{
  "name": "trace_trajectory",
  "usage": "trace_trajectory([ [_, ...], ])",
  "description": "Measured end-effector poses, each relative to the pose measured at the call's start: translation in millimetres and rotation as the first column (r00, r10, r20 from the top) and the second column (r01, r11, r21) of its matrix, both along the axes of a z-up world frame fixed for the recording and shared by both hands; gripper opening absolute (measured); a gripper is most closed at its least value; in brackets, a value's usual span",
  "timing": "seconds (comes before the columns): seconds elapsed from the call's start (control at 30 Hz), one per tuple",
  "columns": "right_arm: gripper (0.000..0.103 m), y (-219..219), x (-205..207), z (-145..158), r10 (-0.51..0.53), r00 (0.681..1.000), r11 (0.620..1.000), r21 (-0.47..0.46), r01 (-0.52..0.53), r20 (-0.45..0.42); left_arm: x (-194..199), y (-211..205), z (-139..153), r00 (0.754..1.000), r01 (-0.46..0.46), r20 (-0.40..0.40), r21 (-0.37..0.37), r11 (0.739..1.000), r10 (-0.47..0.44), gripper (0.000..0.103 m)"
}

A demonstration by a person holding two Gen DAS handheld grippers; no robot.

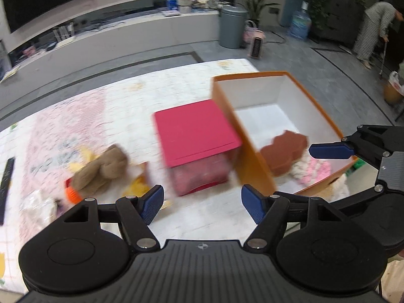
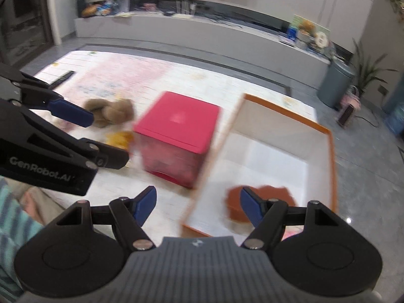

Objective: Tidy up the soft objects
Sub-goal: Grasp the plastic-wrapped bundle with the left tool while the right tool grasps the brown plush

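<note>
— Tongs?
— Left gripper (image 1: 200,203) and right gripper (image 2: 197,208) both spread apart, holding nothing.
— Soft things?
— Brown sponge (image 1: 284,152) inside the orange box (image 1: 242,136) (pink fluff beside it); tan plush (image 1: 103,170) on the mat.

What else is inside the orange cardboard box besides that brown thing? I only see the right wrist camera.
Observer: A fluffy pink-and-white soft item lies beside the brown honeycomb-shaped cushion in the orange cardboard box.
Operator: Anything by the teddy?
Observer: A ribbed orange piece sits beside the tan plush toy, at its near end.
Operator: Anyone else around?
Observer: Someone in striped grey clothes bends over, far right.
</note>
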State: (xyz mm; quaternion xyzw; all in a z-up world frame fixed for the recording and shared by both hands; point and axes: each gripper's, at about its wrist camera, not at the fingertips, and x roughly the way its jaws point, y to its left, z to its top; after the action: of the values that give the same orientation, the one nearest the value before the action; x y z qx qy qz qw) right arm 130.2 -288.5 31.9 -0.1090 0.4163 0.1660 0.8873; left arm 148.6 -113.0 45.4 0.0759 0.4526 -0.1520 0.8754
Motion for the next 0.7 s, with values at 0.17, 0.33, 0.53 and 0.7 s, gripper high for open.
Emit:
trace_trajectory([
  [0.17, 0.072, 42, -3, -7, 0.073, 0.997, 0.997, 0.031, -0.072, -0.001, -6, 43, -15, 0.998, -0.061, -0.013, -0.008, 0.998, 0.061, 0.083],
  [0.33, 0.070, 82, 1, -28, 0.120, 0.992, 0.992, 0.046, -0.118, -0.044, -9, 95, -40, 0.988, -0.144, -0.055, -0.034, 0.989, 0.143, 0.082],
  [0.53, 0.066, 117, 14, -58, 0.150, 0.980, 0.988, 0.062, -0.143, -0.131, -13, 144, -69, 0.977, -0.202, -0.083, -0.047, 0.978, 0.197, 0.077],
  [0.7, 0.066, 142, 29, -76, 0.165, 0.974, 0.986, 0.062, -0.157, -0.158, -9, 167, -80, 0.982, -0.181, -0.058, -0.021, 0.983, 0.180, 0.075],
])
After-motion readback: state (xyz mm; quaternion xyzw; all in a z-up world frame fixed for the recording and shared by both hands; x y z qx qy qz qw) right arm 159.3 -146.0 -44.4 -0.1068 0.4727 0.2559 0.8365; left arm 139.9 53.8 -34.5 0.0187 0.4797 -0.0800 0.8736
